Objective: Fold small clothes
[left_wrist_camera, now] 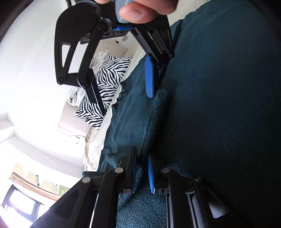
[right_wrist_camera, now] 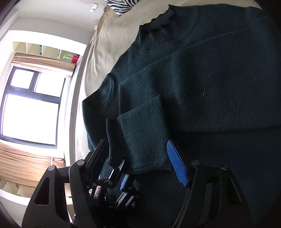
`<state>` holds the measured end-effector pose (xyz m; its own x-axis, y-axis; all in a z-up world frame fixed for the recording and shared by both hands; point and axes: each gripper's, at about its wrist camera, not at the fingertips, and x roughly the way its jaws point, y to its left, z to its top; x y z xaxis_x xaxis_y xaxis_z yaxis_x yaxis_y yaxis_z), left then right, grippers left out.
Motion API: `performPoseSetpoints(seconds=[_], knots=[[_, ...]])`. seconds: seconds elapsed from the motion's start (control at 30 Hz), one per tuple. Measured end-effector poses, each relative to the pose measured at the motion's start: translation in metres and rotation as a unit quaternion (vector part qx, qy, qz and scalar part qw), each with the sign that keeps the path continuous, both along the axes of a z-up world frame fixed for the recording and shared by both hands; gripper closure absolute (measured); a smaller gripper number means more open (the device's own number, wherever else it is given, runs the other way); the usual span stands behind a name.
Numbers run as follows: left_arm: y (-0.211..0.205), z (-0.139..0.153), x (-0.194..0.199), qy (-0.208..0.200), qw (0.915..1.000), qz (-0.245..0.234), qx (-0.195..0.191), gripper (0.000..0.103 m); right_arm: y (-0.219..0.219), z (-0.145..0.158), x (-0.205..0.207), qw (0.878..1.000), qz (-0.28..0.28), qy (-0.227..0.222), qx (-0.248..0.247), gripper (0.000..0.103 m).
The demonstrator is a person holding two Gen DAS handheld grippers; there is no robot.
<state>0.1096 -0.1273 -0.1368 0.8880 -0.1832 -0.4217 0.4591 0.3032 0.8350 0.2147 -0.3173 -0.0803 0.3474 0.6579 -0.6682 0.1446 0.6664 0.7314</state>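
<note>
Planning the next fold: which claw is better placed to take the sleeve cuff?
Right. The right claw is open and straddles the sleeve cuff; the left claw looks pinched on the sweater.

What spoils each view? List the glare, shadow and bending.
Left wrist view: the wall is washed out white, the sweater is dark, and a blurred thumb intrudes at the top. Right wrist view: the window is blown out, its frame bends, and the sweater lies in shadow.
</note>
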Motion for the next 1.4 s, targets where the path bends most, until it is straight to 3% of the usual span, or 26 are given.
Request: performPoseSetpoints(seconds=[0.17, 0.3, 0.5, 0.53, 0.57, 0.6, 0.67, 0.77, 0.9, 1.0, 1.07, 1.13, 1.23, 1.27, 1.4], knots=[[0.003, 0.006, 0.005, 0.005, 0.9999, 0.002, -0.009, 0.088, 0.004, -0.013, 0.009, 1.000, -0.012, 0.018, -0.009, 0.042], [0.005, 0.008, 0.004, 0.008, 0.9999, 0.005, -0.014, 0.088, -0.013, 0.002, 0.001, 0.998, -0.045, -0.012, -0.032, 0.042], [0.009, 0.010, 0.015, 0.012, 0.9997, 0.008, -0.019, 0.088, 0.000, -0.026, 0.014, 1.000, 0.002, 0.018, -0.022, 0.042], [0.010, 0.011, 0.014, 0.013, 0.9997, 0.009, -0.020, 0.088, 0.003, -0.025, 0.017, 1.000, 0.005, 0.010, -0.022, 0.045], [0.010, 0.012, 0.014, 0.013, 0.9996, 0.009, -0.021, 0.086, 0.006, -0.025, 0.019, 1.000, 0.007, 0.007, -0.023, 0.058], [0.010, 0.013, 0.014, 0.015, 0.9995, 0.009, -0.024, 0.083, 0.007, -0.025, 0.022, 1.000, 0.009, 0.009, -0.025, 0.080], [0.014, 0.020, 0.018, 0.028, 0.9989, 0.008, -0.037, 0.075, 0.009, -0.022, 0.025, 0.999, 0.017, 0.007, -0.039, 0.095], [0.027, 0.041, 0.023, 0.051, 0.9960, 0.010, -0.073, 0.053, 0.012, 0.001, 0.024, 0.997, 0.027, -0.026, -0.061, 0.096], [0.056, 0.078, 0.039, 0.070, 0.9866, 0.041, -0.141, 0.045, -0.002, 0.054, 0.017, 0.993, 0.016, -0.091, -0.078, 0.096], [0.090, 0.103, 0.070, 0.108, 0.9657, 0.093, -0.217, 0.043, -0.025, 0.084, 0.017, 0.987, -0.010, -0.129, -0.098, 0.096], [0.118, 0.117, 0.095, 0.138, 0.9407, 0.134, -0.280, 0.043, -0.044, 0.092, 0.017, 0.985, -0.029, -0.140, -0.100, 0.096], [0.148, 0.128, 0.120, 0.181, 0.9011, 0.167, -0.357, 0.046, -0.064, 0.090, 0.016, 0.984, -0.046, -0.138, -0.107, 0.096], [0.192, 0.130, 0.157, 0.249, 0.8255, 0.202, -0.465, 0.064, -0.094, 0.073, 0.017, 0.983, -0.074, -0.115, -0.126, 0.096], [0.200, 0.127, 0.165, 0.260, 0.8097, 0.213, -0.481, 0.070, -0.100, 0.063, 0.018, 0.981, -0.086, -0.106, -0.136, 0.096], [0.211, 0.118, 0.174, 0.278, 0.7810, 0.225, -0.512, 0.076, -0.131, 0.031, 0.012, 0.982, -0.120, -0.088, -0.116, 0.096]])
